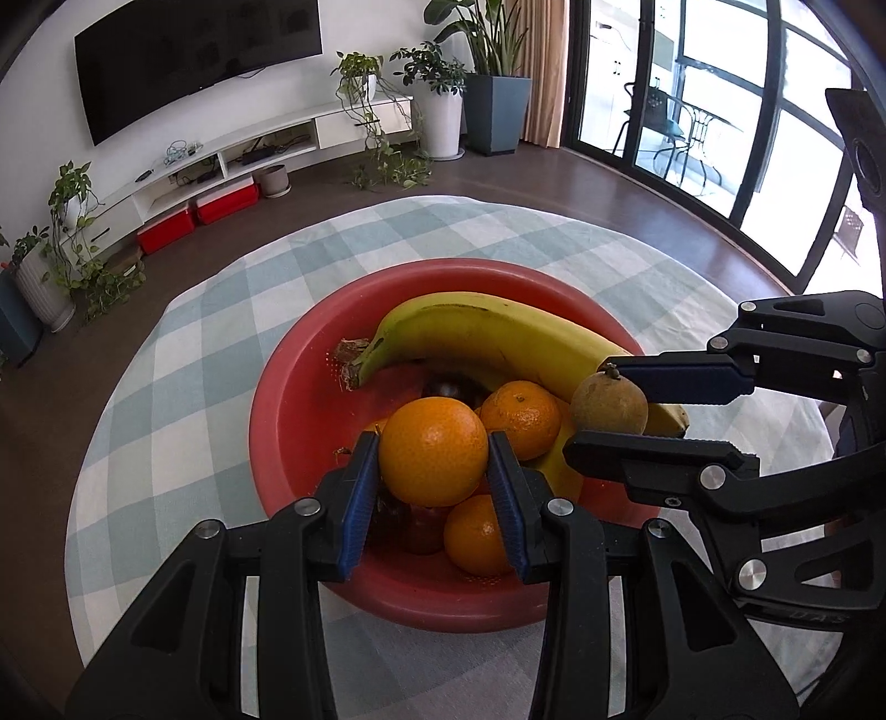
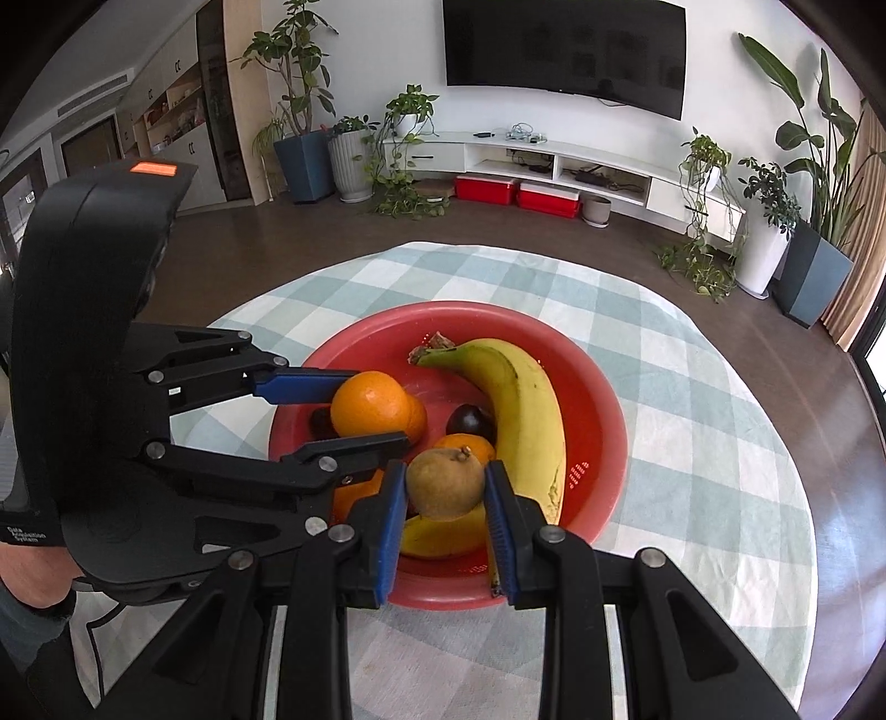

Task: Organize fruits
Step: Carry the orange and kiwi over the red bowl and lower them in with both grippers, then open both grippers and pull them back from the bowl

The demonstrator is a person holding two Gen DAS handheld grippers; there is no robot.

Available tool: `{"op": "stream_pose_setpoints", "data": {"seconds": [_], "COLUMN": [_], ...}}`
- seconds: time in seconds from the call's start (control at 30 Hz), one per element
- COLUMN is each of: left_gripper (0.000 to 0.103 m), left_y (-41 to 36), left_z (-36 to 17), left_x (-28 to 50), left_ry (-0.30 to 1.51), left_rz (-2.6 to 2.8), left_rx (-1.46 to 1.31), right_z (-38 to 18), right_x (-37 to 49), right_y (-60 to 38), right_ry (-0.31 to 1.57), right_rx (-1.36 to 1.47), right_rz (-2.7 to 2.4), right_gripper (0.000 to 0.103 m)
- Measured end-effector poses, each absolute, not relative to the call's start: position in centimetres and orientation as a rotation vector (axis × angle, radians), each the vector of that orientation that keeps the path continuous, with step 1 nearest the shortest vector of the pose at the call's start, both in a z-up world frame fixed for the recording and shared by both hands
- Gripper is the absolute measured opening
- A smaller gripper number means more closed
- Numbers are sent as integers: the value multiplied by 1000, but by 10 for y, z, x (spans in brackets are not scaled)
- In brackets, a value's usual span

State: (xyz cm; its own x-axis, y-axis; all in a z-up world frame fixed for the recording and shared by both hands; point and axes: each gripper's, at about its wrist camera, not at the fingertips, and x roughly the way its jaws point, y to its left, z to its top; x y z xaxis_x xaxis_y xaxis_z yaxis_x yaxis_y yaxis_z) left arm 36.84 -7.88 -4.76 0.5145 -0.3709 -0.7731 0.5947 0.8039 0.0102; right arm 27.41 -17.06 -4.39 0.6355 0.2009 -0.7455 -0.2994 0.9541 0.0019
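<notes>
A red bowl [image 1: 299, 387] [image 2: 598, 387] stands on the checked tablecloth and holds a banana [image 1: 487, 332] [image 2: 526, 410], several oranges [image 1: 520, 415] and dark plums [image 2: 470, 421]. My left gripper [image 1: 434, 459] [image 2: 354, 410] is shut on a large orange [image 1: 432, 448] [image 2: 371, 407] over the bowl. My right gripper [image 2: 446, 487] [image 1: 609, 404] is shut on a brown pear [image 2: 446, 482] [image 1: 609, 401] just above the bowl's near side. A second banana [image 2: 443, 534] lies under the pear.
The round table with the checked cloth [image 1: 183, 360] [image 2: 692, 443] ends all around the bowl. Beyond it are dark floor, a TV [image 2: 565, 50], a white console [image 2: 554, 160], red boxes [image 1: 194, 216] and potted plants [image 1: 443, 105].
</notes>
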Motion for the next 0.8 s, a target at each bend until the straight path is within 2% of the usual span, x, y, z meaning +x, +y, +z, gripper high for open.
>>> {"op": "stream_pose_setpoints", "data": {"seconds": [0.8], "left_gripper": [40], "left_y": [-67], "left_z": [-46], "left_x": [369], "left_ry": [827], "left_rz": [-554], "left_rx": [247], "right_z": [-46], "right_x": [276], "right_y": [-166], "right_ry": [833], "right_rx": [-146], "right_rz": [274], "right_gripper": [31]}}
